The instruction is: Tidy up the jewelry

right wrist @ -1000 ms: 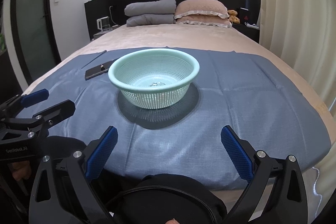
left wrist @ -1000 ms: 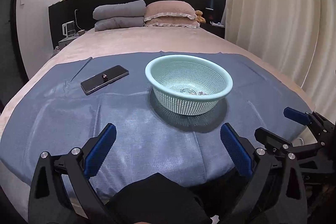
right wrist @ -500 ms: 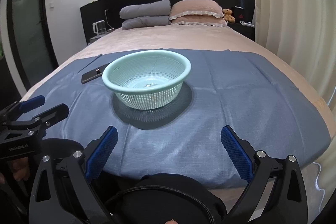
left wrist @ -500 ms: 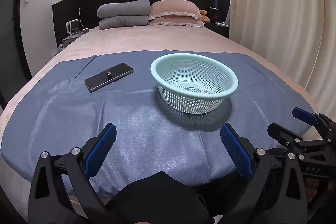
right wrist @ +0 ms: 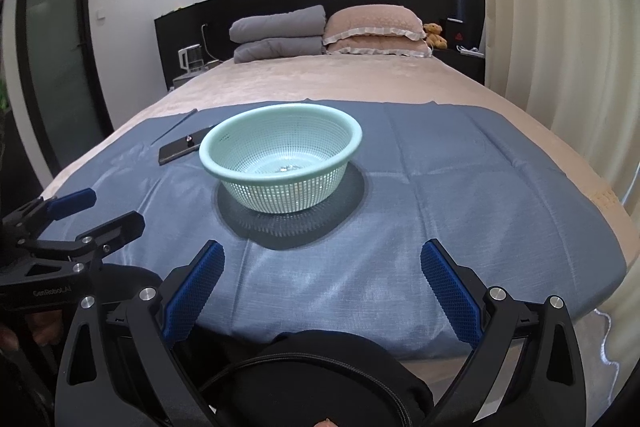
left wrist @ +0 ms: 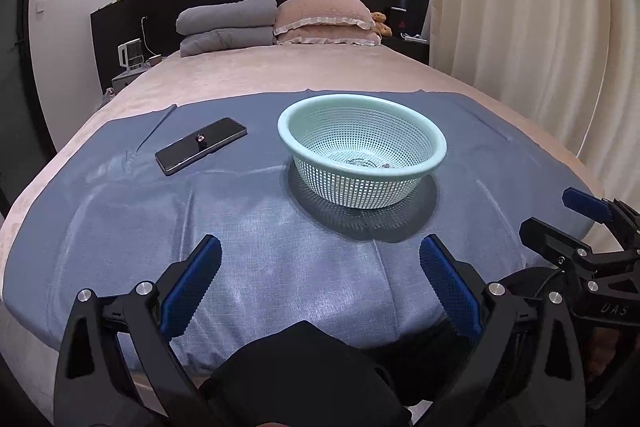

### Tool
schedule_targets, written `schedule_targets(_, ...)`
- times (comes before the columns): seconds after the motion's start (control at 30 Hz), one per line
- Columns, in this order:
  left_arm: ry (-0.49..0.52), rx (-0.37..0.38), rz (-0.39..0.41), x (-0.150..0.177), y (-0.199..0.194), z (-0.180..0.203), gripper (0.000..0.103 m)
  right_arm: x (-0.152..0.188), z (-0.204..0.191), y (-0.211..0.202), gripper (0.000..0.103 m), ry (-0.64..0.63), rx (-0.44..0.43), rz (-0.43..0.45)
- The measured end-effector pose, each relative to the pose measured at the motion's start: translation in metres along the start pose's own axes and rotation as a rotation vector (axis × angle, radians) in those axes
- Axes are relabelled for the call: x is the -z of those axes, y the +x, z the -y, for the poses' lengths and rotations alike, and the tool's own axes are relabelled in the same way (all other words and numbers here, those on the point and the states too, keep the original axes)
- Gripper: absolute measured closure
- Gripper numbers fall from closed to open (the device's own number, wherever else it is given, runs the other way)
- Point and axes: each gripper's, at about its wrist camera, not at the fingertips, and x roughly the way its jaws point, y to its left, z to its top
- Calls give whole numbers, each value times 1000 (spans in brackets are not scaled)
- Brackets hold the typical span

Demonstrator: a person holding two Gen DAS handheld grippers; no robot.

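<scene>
Left gripper (left wrist: 318, 267): bottom of frame, blue-padded jaws wide apart, holding nothing.
Right gripper (right wrist: 322, 267): bottom of frame, likewise spread and bare.
Pale green perforated plastic basket (left wrist: 438, 163): centre frame, light and rigid; best gripped by its rim.
Small glinting jewelry pieces (left wrist: 366, 163): basket bottom; likely tiny, slippery, delicate, so pinch gently.
Small ring-like piece (left wrist: 199, 138): sitting on the black smartphone (left wrist: 188, 153), centre left.

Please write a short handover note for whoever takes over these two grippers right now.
Left gripper: open, empty, held over the near edge of the blue cloth.
Right gripper: open, empty, alongside it.
Mint basket stands on the cloth; small shiny pieces lie in its bottom, too small to identify.
Black phone lies left of the basket, with a small ring-like piece on it.
Done: some pieces appear to be in the basket.
Left: probably move the piece on the phone into the basket.
</scene>
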Motion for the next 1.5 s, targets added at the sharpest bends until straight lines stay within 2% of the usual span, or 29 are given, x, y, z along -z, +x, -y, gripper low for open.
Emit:
schedule_targets(0.9,-23,49,-7,2,2,-4,6,-1,-2,-2,8,-12,16,-6)
schedule_targets(1.5,-10,56,-16,4,3,-3,6,-1,-1,0,8,-21,20,-13)
